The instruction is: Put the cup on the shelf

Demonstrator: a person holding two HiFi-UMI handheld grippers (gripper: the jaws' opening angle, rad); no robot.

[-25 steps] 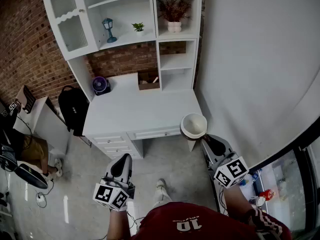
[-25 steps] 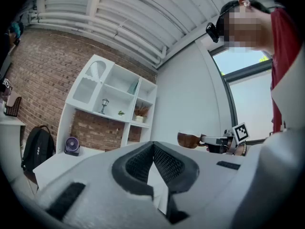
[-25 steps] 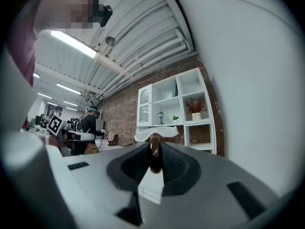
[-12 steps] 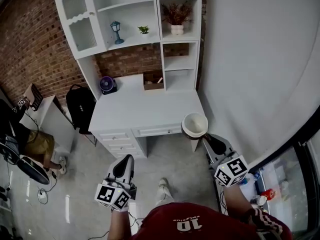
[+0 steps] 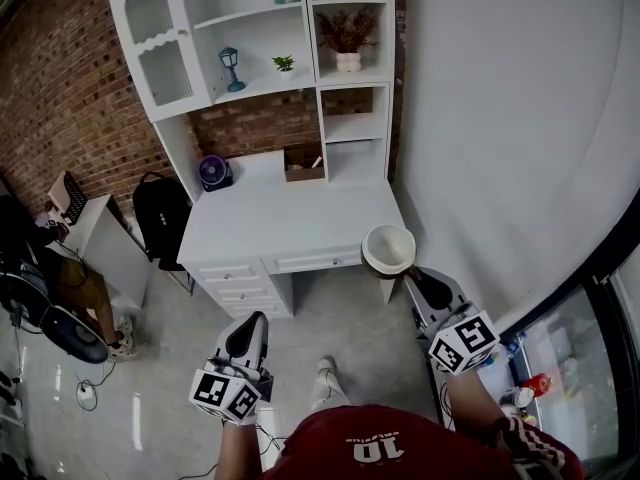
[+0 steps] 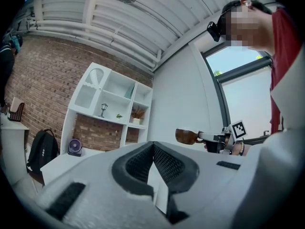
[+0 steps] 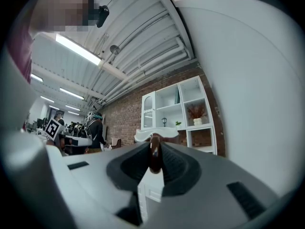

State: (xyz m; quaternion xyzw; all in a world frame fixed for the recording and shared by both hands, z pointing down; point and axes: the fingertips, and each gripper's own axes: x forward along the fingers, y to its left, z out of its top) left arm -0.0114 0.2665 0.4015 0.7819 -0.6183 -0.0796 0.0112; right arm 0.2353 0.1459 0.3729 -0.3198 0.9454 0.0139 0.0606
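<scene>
Right gripper (image 7: pixel 155 159) is clamped narrow on the cup (image 5: pixel 388 251), pinching its brown handle, so the pickup's done. Left gripper (image 6: pixel 152 154) is closed up with nothing in it. The cup's in the air by the desk (image 5: pixel 290 223) front corner, and the shelf (image 5: pixel 355 118) is well off at 11 o'clock, so carrying and placing are left. Only writing I can spot looks like "10" on the red shirt (image 5: pixel 375 450).

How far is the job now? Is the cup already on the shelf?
Done: the cup is grasped; the right gripper has its fingers closed on the handle. In hand: it is held in front of the desk. Left: bring it to the shelf unit and set it down. The left gripper is shut and empty.
</scene>
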